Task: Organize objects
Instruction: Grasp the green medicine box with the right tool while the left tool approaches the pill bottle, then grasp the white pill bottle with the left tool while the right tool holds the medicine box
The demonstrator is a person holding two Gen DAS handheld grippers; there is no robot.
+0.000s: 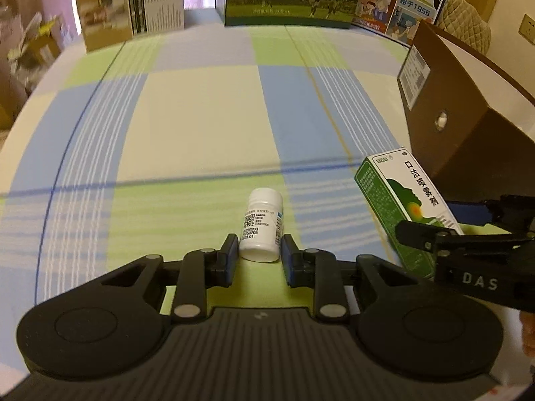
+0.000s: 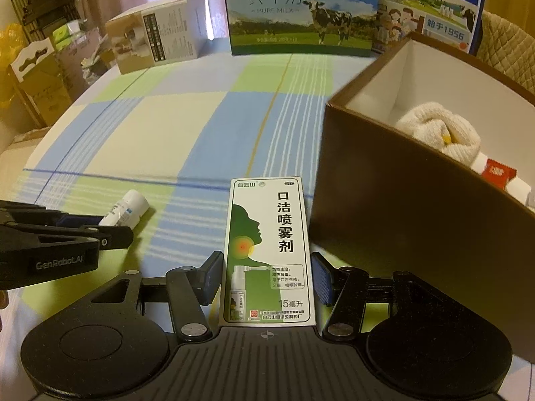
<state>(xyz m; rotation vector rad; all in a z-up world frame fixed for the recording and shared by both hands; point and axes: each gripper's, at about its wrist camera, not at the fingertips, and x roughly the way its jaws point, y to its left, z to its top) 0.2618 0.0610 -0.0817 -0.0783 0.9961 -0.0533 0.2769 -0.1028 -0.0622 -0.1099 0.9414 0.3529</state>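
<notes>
Left tongs spread astride white pill bottle lying on checked worktop. Right tongs spread around spray carton, beside brown box. Close squarely before lifting.

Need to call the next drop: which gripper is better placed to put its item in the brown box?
Right. The right gripper brackets the green spray box, right beside the brown box. The left gripper brackets the white bottle, farther away.
</notes>
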